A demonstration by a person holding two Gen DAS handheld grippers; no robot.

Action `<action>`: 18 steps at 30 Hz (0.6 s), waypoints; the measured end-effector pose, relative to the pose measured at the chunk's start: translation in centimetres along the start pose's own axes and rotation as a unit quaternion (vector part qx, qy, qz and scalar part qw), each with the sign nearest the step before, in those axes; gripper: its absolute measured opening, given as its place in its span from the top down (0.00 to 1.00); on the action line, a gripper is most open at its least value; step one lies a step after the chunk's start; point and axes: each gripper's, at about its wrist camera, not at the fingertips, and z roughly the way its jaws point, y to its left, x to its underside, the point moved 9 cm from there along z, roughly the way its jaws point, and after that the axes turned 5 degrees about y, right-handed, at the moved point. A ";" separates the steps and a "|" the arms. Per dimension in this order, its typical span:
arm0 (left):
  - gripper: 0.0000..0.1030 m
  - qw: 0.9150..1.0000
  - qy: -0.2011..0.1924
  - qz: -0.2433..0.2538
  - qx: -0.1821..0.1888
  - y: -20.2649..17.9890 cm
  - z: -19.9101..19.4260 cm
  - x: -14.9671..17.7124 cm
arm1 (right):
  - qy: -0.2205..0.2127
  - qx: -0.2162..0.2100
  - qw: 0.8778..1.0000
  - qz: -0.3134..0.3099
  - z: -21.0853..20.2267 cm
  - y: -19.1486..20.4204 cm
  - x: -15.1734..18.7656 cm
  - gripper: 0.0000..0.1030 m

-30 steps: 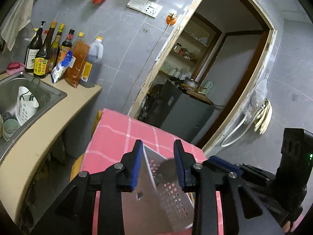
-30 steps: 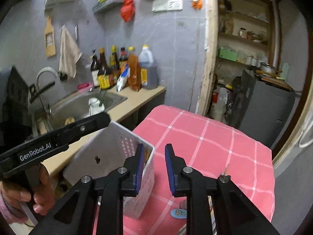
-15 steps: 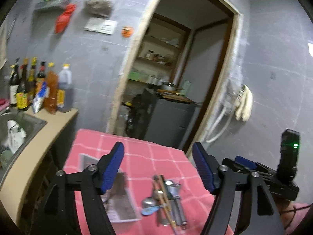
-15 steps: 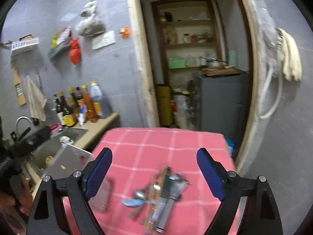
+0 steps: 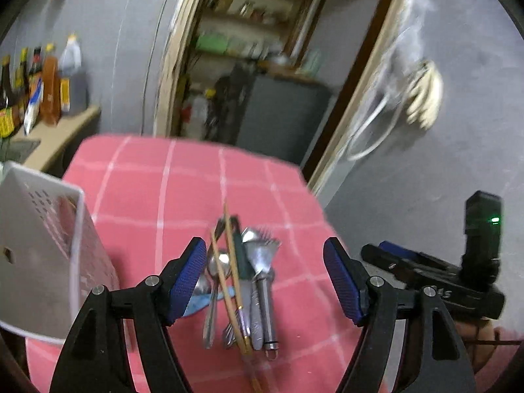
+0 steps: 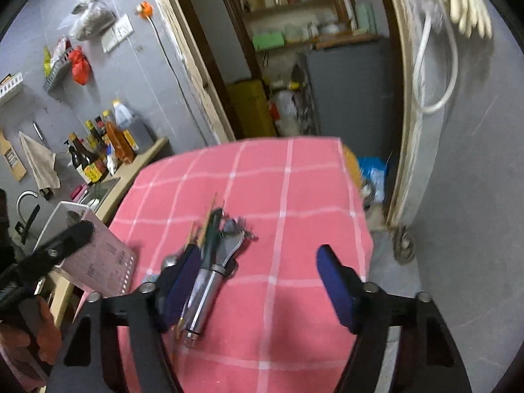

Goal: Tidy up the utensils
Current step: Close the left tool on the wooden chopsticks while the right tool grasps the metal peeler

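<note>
- Left gripper (image 5: 265, 278): 2 blue-padded fingers (image 5: 186, 275) spread wide, gripping nothing, angled down over the desk (image 5: 183, 177) with its pink checked cloth.
- Utensils (image 5: 242, 281): a loose pile flat on the cloth, seen in the gap between the left fingers, nearer the left pad; pads not pressing on any piece.
- In the pile: 2 chopsticks (image 5: 229, 262) crossing over spoons (image 5: 217, 263), a dark-handled piece, a toothed metal tool (image 5: 262, 262) with a steel handle, a light blue piece at the bottom left.
- White holder (image 5: 42, 245): perforated, upright, just left of the left finger, at the desk's edge, apart from the pile.
- Right gripper (image 6: 258, 281): jaws closing but apart, nothing between the pads; only bare cloth in the gap.
- From the right wrist view, same utensils (image 6: 213, 255) partly behind the left-hand finger (image 6: 178, 286) and stretching up past its tip; contact impossible to judge through the blur.
- Holder (image 6: 98, 262) further left of that finger, with the other gripper's black arm in front of it.
- Bottles (image 6: 104, 144) on a counter by a sink, well beyond the fingers to the left.
</note>
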 end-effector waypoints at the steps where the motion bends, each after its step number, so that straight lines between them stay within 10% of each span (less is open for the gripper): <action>1: 0.34 1.000 0.010 -0.008 -0.002 0.3 1.0 0.1 | 0.010 -0.008 1.000 0.003 0.8 -0.4 0.0 0.42; 8: 0.55 0.992 0.100 -0.075 -0.015 3.5 7.1 2.3 | 0.076 -0.063 0.995 0.005 5.8 -0.5 0.4 0.62; 18: 0.58 0.981 0.166 -0.102 -0.007 5.0 11.0 3.0 | 0.120 -0.116 0.986 0.011 9.7 -0.1 -1.0 0.77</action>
